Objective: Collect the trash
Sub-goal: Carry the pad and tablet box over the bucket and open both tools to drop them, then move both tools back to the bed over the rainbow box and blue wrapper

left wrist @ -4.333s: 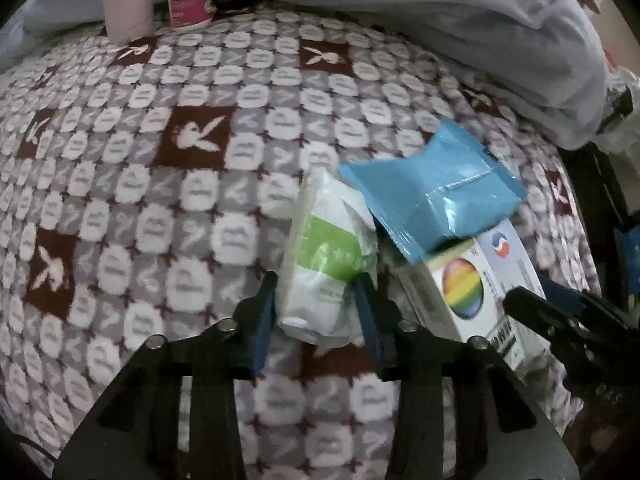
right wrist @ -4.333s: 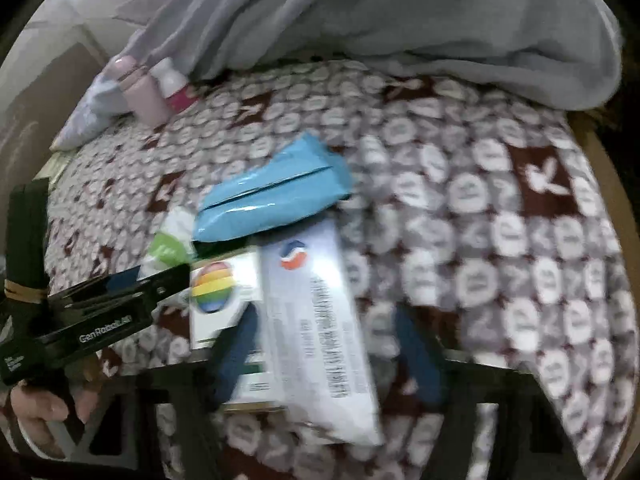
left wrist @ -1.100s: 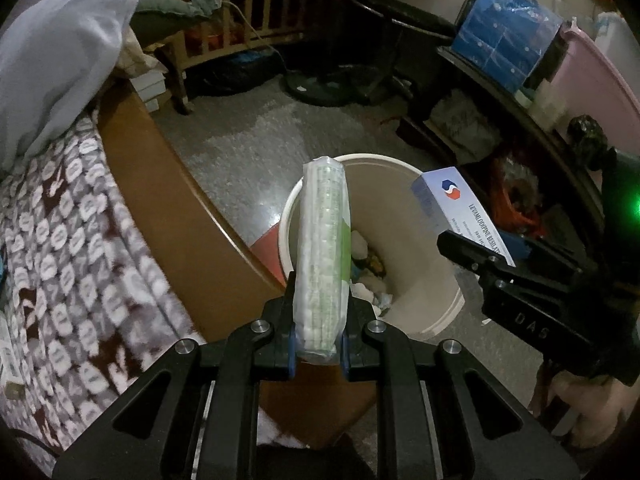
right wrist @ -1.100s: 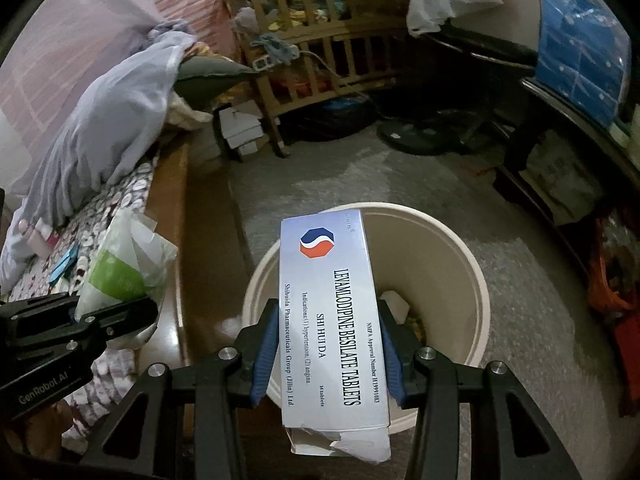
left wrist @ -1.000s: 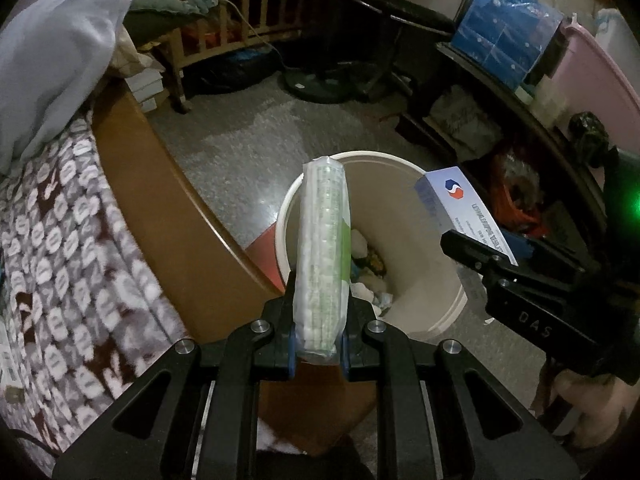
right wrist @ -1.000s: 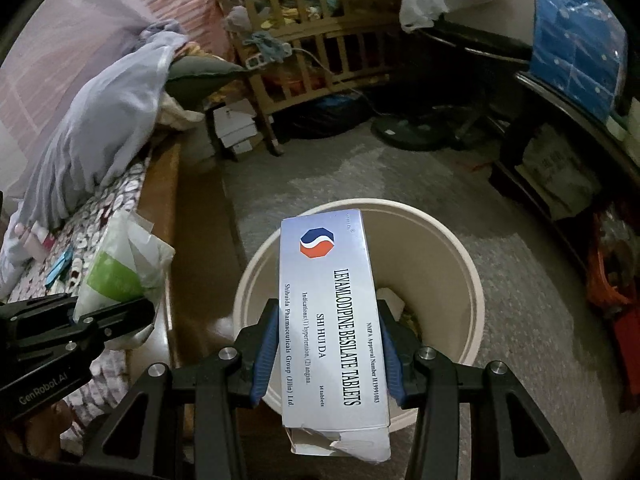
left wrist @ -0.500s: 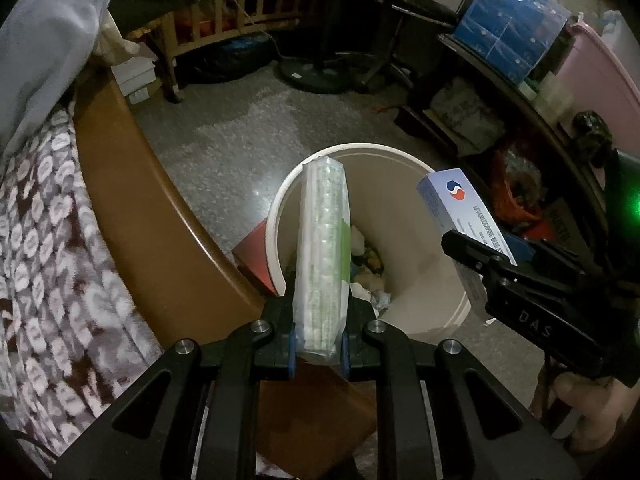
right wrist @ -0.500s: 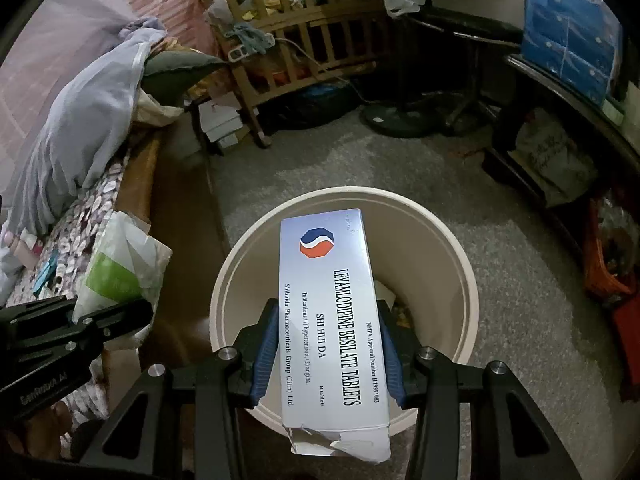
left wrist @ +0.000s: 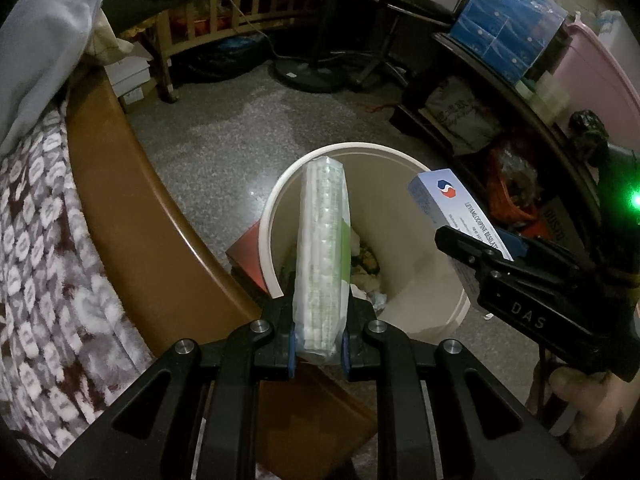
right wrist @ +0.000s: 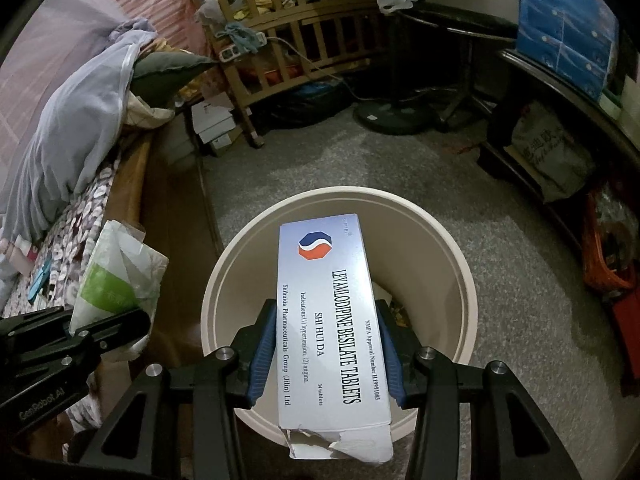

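I had the left gripper (left wrist: 319, 346) clamped tight on a white tissue pack (left wrist: 323, 256) with a green band, its thin edge facing the left wrist camera and standing toward twelve o'clock over the cream bin (left wrist: 424, 280). My right gripper (right wrist: 323, 354) had its fingers (right wrist: 262, 350) partly closed against the long sides of a white tablet box (right wrist: 330, 320), printed with black lettering and a red-and-blue octagon logo, its near flap torn. That box hung above the bin's mouth, which sat on the grey floor (right wrist: 500, 224) with scraps at six o'clock inside.

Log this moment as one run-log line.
left gripper: shut on tissue pack | right gripper: shut on tablet box | both over bin
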Available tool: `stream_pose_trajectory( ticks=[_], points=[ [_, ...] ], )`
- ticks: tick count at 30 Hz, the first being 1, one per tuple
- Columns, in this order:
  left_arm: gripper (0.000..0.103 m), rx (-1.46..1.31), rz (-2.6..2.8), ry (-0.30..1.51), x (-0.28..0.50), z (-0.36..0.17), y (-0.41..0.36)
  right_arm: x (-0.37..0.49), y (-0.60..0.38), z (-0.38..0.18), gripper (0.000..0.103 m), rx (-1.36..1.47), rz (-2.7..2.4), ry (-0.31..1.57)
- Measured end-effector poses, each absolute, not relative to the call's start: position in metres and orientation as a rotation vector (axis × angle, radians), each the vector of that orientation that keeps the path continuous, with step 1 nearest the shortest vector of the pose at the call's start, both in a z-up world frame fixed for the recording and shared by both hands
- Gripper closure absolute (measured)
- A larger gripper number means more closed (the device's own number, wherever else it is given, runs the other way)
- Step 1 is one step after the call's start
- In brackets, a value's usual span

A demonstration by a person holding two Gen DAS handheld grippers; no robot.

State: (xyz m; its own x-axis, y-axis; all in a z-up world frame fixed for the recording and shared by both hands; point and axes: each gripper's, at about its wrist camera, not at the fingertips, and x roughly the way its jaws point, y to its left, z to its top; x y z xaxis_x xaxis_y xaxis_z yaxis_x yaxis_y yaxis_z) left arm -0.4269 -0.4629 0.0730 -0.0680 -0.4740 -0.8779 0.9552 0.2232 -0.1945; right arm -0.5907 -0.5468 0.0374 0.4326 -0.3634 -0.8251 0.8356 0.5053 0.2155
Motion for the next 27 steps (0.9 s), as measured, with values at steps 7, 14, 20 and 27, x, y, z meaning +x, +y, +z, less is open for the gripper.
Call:
stream_pose_trajectory(
  ticks=[7, 14, 20, 27],
  points=[
    [0.090, 0.597, -1.298, 1.061, -0.427, 0.073, -0.464, -0.590, -0.547, 0.037, 0.059, 0.684, -0.825, 0.802],
    [0.084, 0.569, -1.342, 1.087, -0.428, 0.071, -0.467, -0.592, -0.555, 0.036, 0.054, 0.705, -0.831, 0.798],
    [0.044, 0.464, -1.386, 1.160, -0.420, 0.073, -0.462, -0.594, -0.555, 0.039, 0.038, 0.737, -0.854, 0.788],
    [0.044, 0.506, -1.260, 1.098, -0.395, 0.090, -0.428, -0.575, -0.537, 0.045, 0.038, 0.707, -0.812, 0.807]
  ],
)
